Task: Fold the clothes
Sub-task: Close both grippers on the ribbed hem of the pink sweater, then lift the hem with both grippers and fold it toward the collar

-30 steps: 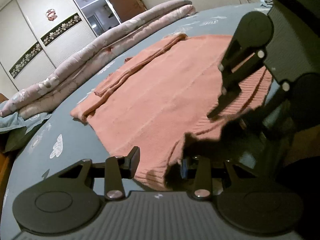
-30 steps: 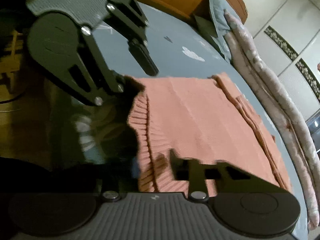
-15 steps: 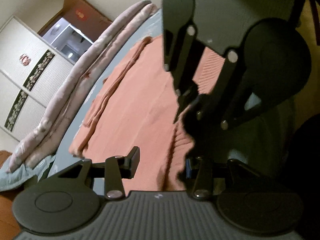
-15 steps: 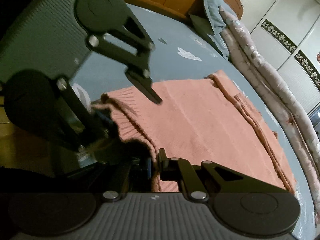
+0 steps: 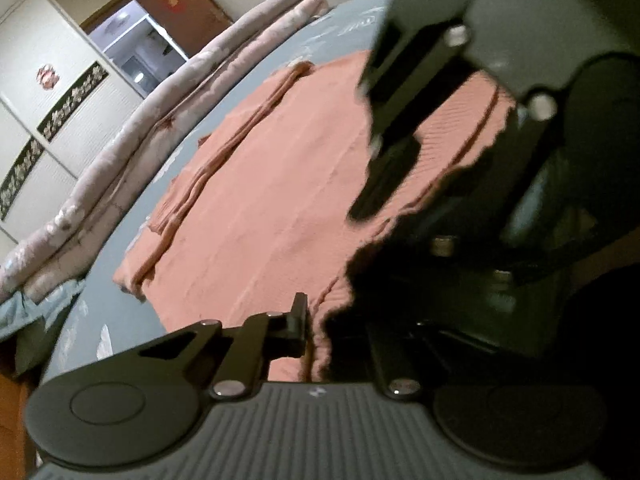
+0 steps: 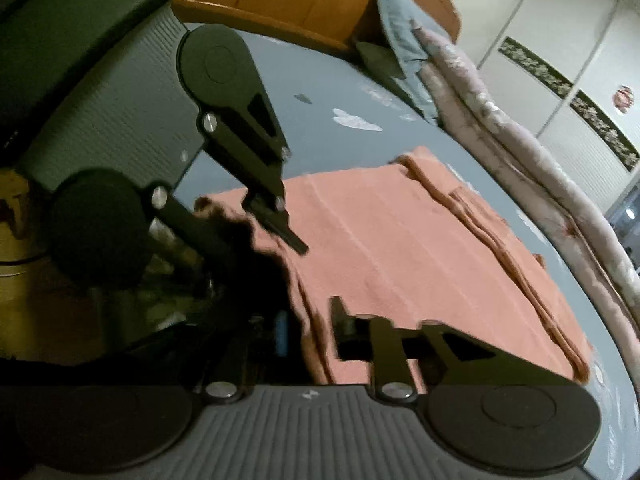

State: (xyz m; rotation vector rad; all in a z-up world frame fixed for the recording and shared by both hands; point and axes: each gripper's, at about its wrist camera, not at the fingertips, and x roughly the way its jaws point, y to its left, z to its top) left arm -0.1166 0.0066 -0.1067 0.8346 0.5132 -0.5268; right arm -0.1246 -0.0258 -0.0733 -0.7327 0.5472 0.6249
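- Hem of a salmon-pink knitted sweater [image 5: 272, 184] is pinched by the left gripper [image 5: 316, 332], whose 2 fingers are pressed together on the ribbed edge at the bottom of the left wrist view.
- The right gripper [image 6: 308, 328] is seen with its jaws opening; the same ribbed hem lies between them, and whether the pads are touching the cloth cannot be told, as the left finger is lost in shadow.
- Each tool is seen from the other's camera, blurred and dark, close above the near corner of the garment; the 2 tools are held just beside each other.
- The sweater is spread flat on a grey-blue bed sheet [image 6: 332, 136] printed with white cloud shapes, its sleeves folded in along the far side in long narrow ridges.
- A rolled pink floral quilt [image 5: 132, 132] is laid along the far edge of the bed, apart from the sweater.
- A wooden headboard [image 6: 304, 4] and a grey-blue pillow [image 6: 396, 36] are seen at the head of the bed.
- White wardrobe doors [image 5: 48, 120] with dark patterned bands are seen beyond the quilt.
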